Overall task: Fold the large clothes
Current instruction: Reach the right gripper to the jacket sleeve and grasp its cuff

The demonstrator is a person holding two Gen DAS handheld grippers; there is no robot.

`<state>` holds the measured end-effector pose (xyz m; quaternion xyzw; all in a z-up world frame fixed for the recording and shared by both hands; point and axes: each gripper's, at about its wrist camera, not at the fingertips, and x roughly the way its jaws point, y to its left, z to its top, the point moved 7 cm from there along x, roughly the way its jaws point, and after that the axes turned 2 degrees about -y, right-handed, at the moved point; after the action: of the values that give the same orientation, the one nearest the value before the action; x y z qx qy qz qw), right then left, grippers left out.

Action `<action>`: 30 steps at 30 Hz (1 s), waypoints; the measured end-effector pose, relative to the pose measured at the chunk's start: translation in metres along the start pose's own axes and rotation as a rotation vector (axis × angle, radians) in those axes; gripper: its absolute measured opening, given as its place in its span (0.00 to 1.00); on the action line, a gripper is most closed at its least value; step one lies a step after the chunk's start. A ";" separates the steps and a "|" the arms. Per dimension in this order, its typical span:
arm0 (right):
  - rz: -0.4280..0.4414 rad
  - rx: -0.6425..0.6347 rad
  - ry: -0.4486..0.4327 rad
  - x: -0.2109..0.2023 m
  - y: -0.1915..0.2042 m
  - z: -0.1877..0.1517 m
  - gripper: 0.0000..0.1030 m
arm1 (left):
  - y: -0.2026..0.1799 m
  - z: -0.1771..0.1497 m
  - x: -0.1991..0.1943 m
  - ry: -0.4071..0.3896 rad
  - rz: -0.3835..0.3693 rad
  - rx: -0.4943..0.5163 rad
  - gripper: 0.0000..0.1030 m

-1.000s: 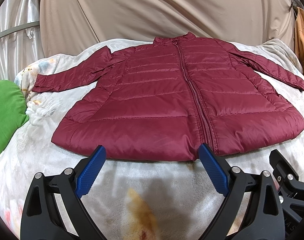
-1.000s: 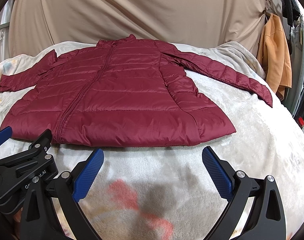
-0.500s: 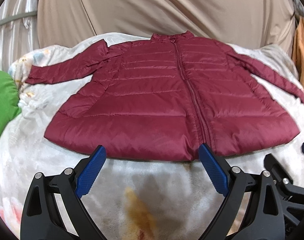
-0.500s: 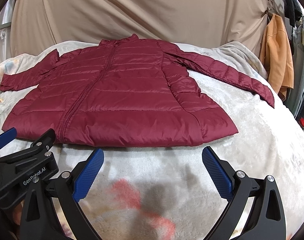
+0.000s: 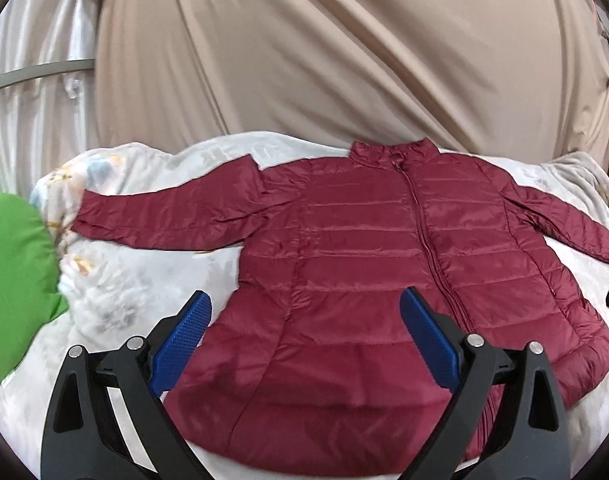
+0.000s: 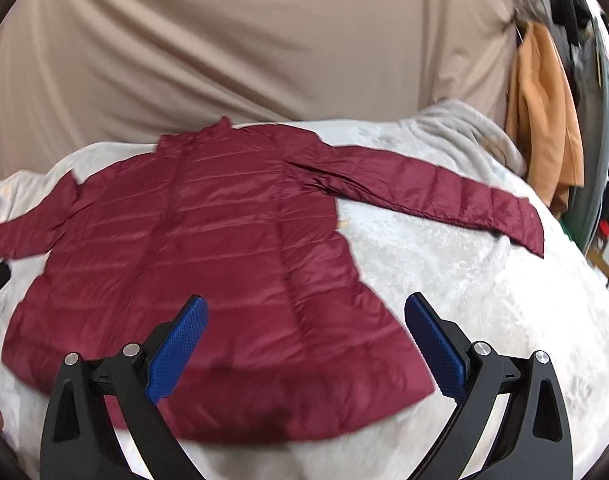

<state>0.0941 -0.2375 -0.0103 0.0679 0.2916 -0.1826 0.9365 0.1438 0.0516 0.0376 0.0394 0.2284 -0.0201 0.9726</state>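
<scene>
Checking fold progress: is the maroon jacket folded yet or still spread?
Spread. The maroon jacket lies flat and zipped on the blanket, both sleeves out sideways; no part is doubled over.

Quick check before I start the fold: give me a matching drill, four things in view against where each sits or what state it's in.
Things:
1. maroon jacket
2. green cushion
3. orange garment
4. left claw

States or places:
A. hanging at the right, beyond the blanket's edge
B. open, above the jacket's lower half
C. at the left edge of the blanket
D. zipped, spread flat on the blanket, sleeves out

Pairs: 1-D, 2-C, 3-A, 4-B
</scene>
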 end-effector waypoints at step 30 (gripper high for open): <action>-0.242 0.477 0.165 0.185 -0.303 0.069 0.10 | -0.083 0.012 0.114 0.157 -0.107 0.107 0.90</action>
<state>0.1557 -0.5894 -0.0653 0.2658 0.3218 -0.3506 0.8384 0.2461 -0.0342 -0.0077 0.0804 0.3042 -0.0808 0.9458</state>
